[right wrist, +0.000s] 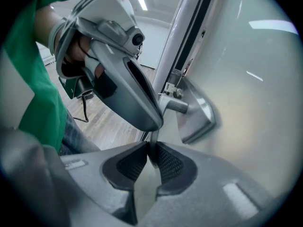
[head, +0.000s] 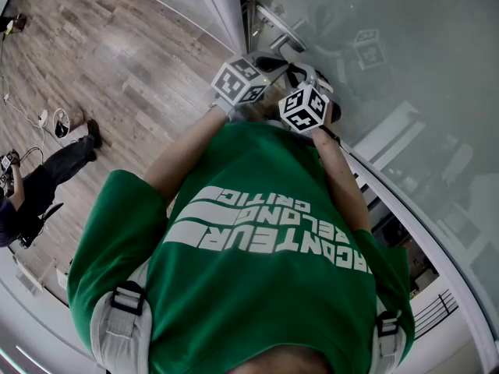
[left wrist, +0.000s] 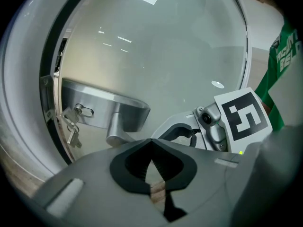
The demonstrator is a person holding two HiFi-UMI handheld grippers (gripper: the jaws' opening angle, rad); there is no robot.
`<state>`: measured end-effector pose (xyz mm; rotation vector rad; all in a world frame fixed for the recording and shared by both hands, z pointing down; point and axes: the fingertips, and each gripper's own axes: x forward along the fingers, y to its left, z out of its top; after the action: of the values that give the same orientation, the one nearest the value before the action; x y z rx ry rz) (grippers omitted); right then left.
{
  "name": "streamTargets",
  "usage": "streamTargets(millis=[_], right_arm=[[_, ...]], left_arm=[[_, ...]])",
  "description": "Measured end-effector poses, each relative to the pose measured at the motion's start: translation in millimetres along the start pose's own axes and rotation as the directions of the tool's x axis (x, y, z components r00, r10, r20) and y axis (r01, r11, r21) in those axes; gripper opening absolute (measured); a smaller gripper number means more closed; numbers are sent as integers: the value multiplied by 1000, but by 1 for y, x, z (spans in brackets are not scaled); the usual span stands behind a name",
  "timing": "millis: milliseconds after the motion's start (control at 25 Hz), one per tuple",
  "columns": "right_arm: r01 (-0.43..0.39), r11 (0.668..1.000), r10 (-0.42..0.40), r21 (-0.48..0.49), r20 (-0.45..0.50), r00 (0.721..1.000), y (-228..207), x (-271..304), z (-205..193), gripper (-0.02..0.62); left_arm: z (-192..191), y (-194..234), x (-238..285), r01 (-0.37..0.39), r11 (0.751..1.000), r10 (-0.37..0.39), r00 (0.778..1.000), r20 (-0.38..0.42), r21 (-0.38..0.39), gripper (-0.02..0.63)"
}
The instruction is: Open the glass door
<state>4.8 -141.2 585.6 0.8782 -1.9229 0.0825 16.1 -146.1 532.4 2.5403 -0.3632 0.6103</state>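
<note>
Gripping stage: right tongs (right wrist: 150, 148) pinch the lever handle (right wrist: 173, 105), left tongs (left wrist: 151, 143) are pressed together and empty; next it likely needs pressing down to swing the glass door (right wrist: 246, 79).

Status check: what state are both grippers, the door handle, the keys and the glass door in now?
left gripper: shut, empty.
right gripper: shut on the door handle.
door handle: clamped at its end by the right gripper.
keys: in the lock, hanging.
glass door: open or latched, cannot tell.
</note>
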Motion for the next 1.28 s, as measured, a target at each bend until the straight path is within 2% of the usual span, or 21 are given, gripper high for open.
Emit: streamTargets(millis=[560, 1280], right_arm=[[2, 1000, -2, 16, -5, 1000, -17, 11, -2, 49], [35, 997, -33, 73, -28, 999, -71, 28, -15, 49]], left_arm=[[8, 13, 12, 3, 1000, -3, 1000, 1, 11, 17], [21, 26, 20, -20, 999, 20, 1000, 3, 33, 16]])
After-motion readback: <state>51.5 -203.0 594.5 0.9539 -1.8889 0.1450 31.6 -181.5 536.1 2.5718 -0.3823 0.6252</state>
